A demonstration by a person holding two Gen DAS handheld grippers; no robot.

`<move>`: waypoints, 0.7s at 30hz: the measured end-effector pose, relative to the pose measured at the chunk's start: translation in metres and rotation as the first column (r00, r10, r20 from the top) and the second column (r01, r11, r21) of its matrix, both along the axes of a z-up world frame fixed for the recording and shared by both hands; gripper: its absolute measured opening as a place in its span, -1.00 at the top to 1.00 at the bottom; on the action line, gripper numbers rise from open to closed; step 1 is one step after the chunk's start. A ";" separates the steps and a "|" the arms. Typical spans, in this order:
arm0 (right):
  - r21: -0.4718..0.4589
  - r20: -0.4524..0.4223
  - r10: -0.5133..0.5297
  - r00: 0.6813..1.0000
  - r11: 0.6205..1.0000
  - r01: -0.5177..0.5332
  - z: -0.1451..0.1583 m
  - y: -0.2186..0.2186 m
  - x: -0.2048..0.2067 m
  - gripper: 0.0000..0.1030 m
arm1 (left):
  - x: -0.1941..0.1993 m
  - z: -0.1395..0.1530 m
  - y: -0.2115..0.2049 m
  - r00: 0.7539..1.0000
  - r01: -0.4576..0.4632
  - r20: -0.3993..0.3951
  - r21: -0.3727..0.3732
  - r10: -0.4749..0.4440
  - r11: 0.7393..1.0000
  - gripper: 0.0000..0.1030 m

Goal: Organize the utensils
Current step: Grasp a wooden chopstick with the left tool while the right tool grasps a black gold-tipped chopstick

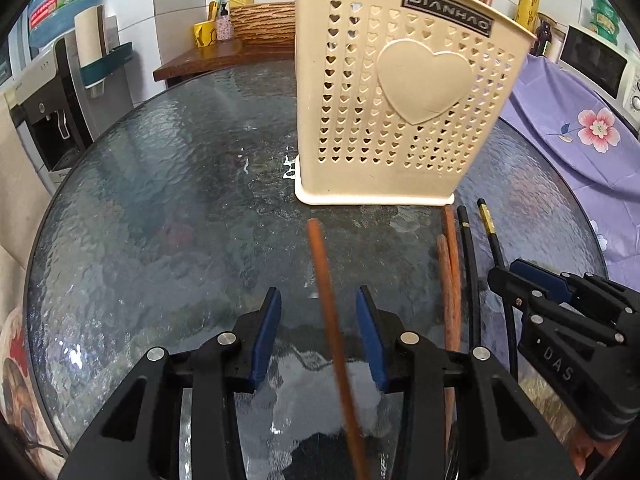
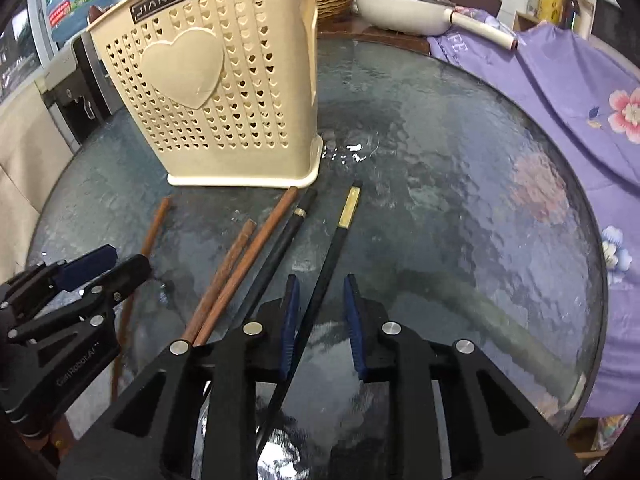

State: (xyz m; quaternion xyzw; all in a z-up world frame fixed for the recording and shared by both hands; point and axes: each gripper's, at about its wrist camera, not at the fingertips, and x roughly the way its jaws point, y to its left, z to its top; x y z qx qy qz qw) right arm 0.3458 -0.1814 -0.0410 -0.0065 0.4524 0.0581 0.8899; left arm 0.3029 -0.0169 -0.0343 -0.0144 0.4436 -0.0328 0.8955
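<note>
Left claw (image 1: 318,300): I have its blue pads standing apart, astride one brown chopstick (image 1: 326,300) that lies alone on the glass; neither pad touches it, so nothing is gripped.

Right claw (image 2: 320,292): my pads stand a little apart on either side of a black chopstick with a gold band (image 2: 332,252); I see a gap on both sides of the shaft, so it is not clamped.

Utensil holder (image 1: 400,92): cream plastic, pierced with small hearts and one big raised heart, upright on the bench (image 1: 160,200) just beyond the chopstick tips.

Other chopsticks: between my two claws lie two more brown chopsticks (image 2: 236,276) side by side, touching, and a second black chopstick (image 2: 280,248) just beside them. All point roughly toward the holder's base.

In the way: from the right wrist camera, the second black stick runs close along my right claw's left finger. From the left one, the right claw sits just beyond the brown pair.

Around the bench: purple flowered cloth (image 2: 560,80) on the right edge, a white pan with a lid (image 2: 404,8) behind it, a woven basket (image 1: 264,20) and bottles on a wooden shelf behind the holder, a water dispenser (image 1: 52,112) to the left.
</note>
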 end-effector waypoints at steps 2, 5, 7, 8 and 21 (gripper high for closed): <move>0.002 0.001 -0.003 1.000 1.000 0.003 -0.001 0.002 0.005 0.54 | 0.006 0.000 0.003 1.000 -0.003 -0.008 -0.008 0.003 1.000 0.27; 0.003 0.003 -0.010 1.000 1.000 0.010 -0.001 0.002 0.012 0.56 | 0.013 -0.001 0.003 1.000 -0.008 -0.009 -0.001 0.008 1.000 0.29; 0.013 0.004 -0.016 1.000 1.000 0.016 -0.001 0.001 0.016 0.60 | 0.016 -0.001 0.004 1.000 -0.014 -0.009 0.002 0.014 1.000 0.29; 0.020 0.004 -0.019 1.000 1.000 0.019 0.000 0.000 0.019 0.61 | 0.016 -0.001 0.005 1.000 -0.017 -0.009 0.001 0.017 1.000 0.29; 0.003 0.030 -0.015 0.999 1.000 0.015 -0.003 0.004 0.018 0.62 | -0.008 0.013 0.045 0.992 -0.117 0.035 -0.032 0.118 0.993 0.24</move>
